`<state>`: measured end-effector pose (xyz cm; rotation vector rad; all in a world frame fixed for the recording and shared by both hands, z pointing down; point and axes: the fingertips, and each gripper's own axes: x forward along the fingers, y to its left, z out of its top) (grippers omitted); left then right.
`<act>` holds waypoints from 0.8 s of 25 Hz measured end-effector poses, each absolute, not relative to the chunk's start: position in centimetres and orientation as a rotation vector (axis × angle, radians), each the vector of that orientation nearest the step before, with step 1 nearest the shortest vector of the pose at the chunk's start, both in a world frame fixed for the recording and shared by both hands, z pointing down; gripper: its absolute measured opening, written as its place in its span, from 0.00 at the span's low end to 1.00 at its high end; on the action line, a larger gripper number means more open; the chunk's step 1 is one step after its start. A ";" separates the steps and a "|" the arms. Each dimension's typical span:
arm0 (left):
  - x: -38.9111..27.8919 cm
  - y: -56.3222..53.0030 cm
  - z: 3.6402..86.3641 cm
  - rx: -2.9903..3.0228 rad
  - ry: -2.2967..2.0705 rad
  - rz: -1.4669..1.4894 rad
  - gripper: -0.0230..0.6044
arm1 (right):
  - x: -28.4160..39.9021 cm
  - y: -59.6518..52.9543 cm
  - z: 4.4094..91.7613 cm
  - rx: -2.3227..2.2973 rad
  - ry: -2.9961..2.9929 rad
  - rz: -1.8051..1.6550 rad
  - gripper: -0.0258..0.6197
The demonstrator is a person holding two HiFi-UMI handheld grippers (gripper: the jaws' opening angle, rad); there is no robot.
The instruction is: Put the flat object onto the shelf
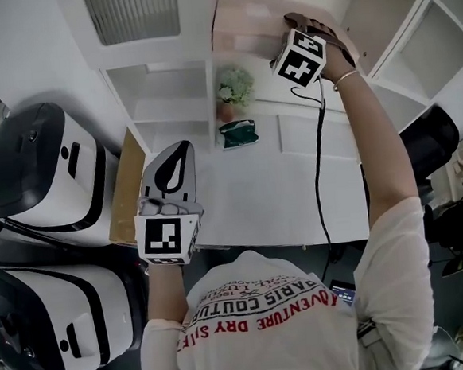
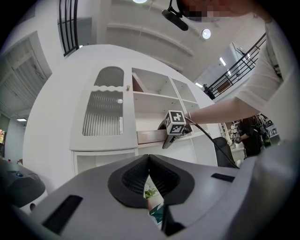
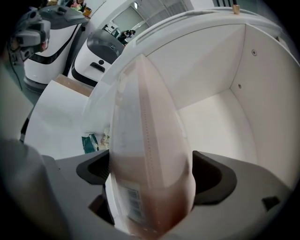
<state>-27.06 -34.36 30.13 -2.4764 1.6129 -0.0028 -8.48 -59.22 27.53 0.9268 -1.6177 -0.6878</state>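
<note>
The flat object is a pale pink flat pack (image 1: 243,28) lying in an upper compartment of the white shelf unit (image 1: 169,105). In the right gripper view the pack (image 3: 145,140) lies on edge between the jaws, over the compartment's floor (image 3: 220,122). My right gripper (image 1: 278,41) is raised to that compartment, and its jaws (image 3: 151,164) stand wide, with a gap on each side of the pack. My left gripper (image 1: 177,156) hovers low over the table's left part, shut and empty (image 2: 149,161). From there the right gripper (image 2: 176,124) shows at the shelf beside the pack (image 2: 152,136).
A small potted plant (image 1: 234,88) and a green packet (image 1: 239,133) sit at the back of the white table (image 1: 296,199). Two white-and-black machines (image 1: 43,171) (image 1: 51,322) stand at the left beside a wooden board (image 1: 124,189). A black cable (image 1: 319,157) hangs from the right gripper.
</note>
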 end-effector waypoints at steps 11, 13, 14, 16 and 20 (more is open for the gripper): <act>-26.2 -34.5 30.2 -2.515 1.564 0.000 0.06 | -8.2 -57.6 25.5 1.073 -1.642 -0.792 0.83; -26.0 -34.4 30.1 -2.518 1.553 0.004 0.06 | -8.2 -56.2 24.5 1.128 -1.675 -0.789 0.83; -25.9 -34.4 30.1 -2.521 1.548 0.005 0.06 | -8.4 -55.4 24.4 1.141 -1.710 -0.770 0.82; -25.6 -34.5 30.1 -2.527 1.533 0.007 0.06 | -8.8 -53.7 24.8 1.140 -1.781 -0.713 0.81; -24.5 -34.3 30.0 -2.543 1.489 0.005 0.06 | -8.3 -51.2 23.1 1.316 -1.856 -0.794 0.37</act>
